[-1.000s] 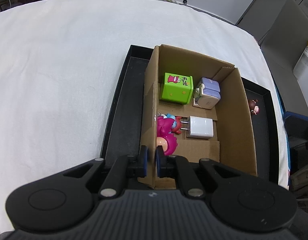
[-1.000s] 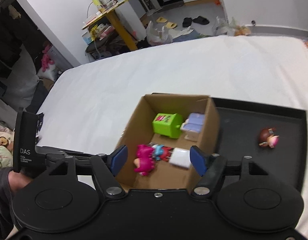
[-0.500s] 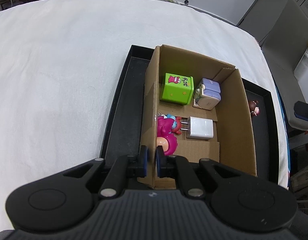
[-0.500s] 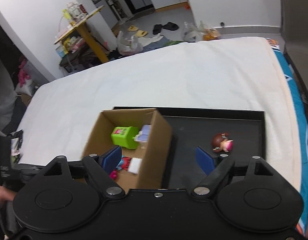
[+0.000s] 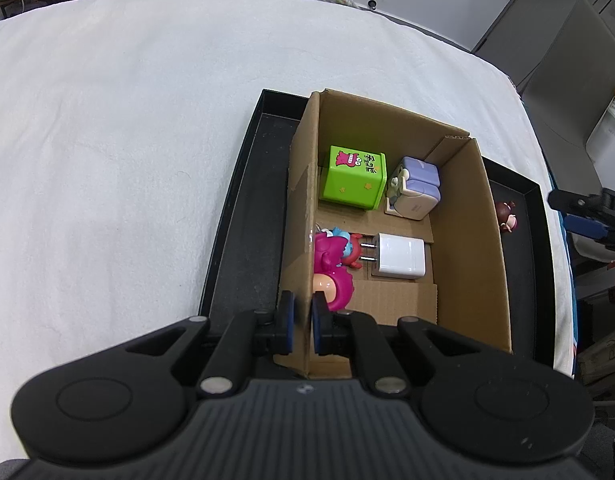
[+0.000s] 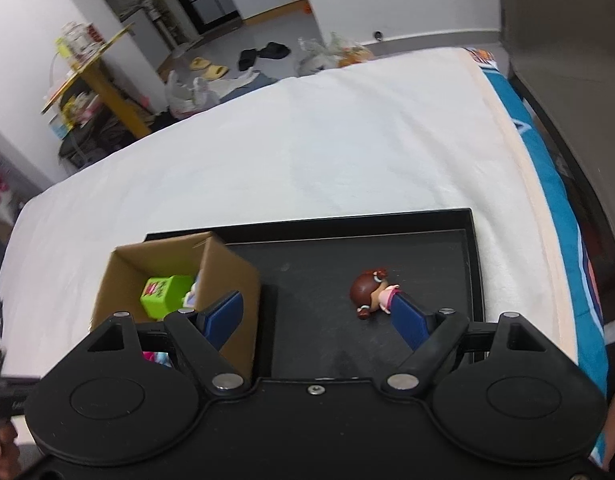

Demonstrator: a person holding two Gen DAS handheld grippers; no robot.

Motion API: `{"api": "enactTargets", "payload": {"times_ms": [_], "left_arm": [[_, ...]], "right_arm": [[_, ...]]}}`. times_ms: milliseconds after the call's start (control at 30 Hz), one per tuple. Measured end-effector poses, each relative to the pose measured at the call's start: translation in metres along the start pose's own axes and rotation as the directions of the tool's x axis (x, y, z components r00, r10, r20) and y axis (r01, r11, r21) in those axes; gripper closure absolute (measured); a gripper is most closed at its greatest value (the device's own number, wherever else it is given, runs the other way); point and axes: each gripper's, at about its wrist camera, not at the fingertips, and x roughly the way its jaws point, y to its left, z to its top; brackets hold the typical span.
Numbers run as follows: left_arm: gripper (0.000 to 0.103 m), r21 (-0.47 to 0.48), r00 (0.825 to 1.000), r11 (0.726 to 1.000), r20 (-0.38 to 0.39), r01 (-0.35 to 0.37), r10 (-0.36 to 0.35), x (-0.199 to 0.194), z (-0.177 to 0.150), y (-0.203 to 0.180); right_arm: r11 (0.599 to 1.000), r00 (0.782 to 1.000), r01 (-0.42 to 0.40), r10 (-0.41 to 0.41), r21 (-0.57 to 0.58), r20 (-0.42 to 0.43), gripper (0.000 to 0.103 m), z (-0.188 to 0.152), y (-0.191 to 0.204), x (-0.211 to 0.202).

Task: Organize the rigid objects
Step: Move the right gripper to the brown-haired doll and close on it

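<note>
My left hand-held gripper [image 5: 302, 326] is clamped on the near wall of the box [image 5: 465, 240], one pad outside and one inside, steadying it where it stands in the black tray [image 5: 247, 216]. My right hand-held gripper [image 6: 313, 314] hangs with its jaws wide apart and nothing between them; they have just been opening. Its right pad sits just beside the doll [image 6: 369, 292], though I can't tell whether it touches.

Taking the box as my landmark: inside it are a green cube [image 5: 353, 176] and a lilac charger [image 5: 413, 192] against the far wall, and a white plug [image 5: 399, 256] and a pink toy [image 5: 331, 268] nearer my clamped pads. The doll lies on its side on the tray floor to the right of the box, near its outer wall but clear of it. The tray rests on a white bed [image 5: 127, 120].

I judge four items are already packed and the doll is the last loose one, so the step in hand is the approach for that pick. The jaws are centred on bare tray between box and doll, so the next move calls for shifting right until the doll's head lies between the pads, then lowering and closing. The head is round and smooth, so I expect it could roll or squirt out if I pinch off-centre. After that it needs a lift over the box wall.
</note>
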Motion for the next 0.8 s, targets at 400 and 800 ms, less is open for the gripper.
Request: {"api": "enactTargets", "payload": {"times_ms": [400, 800], "left_arm": [[0.095, -0.004, 1.000, 1.000, 0.002, -0.003, 0.003, 0.000, 0.000, 0.001], [0.095, -0.008, 1.000, 1.000, 0.002, -0.006, 0.006, 0.000, -0.001, 0.001]], "right_arm": [[0.988, 0.989, 0.142, -0.144, 0.061, 0.039, 0.028, -0.004, 0.004, 0.031], [0.973, 0.975, 0.215, -0.218, 0.080, 0.044, 0.037, -0.014, 0.001, 0.060]]}}
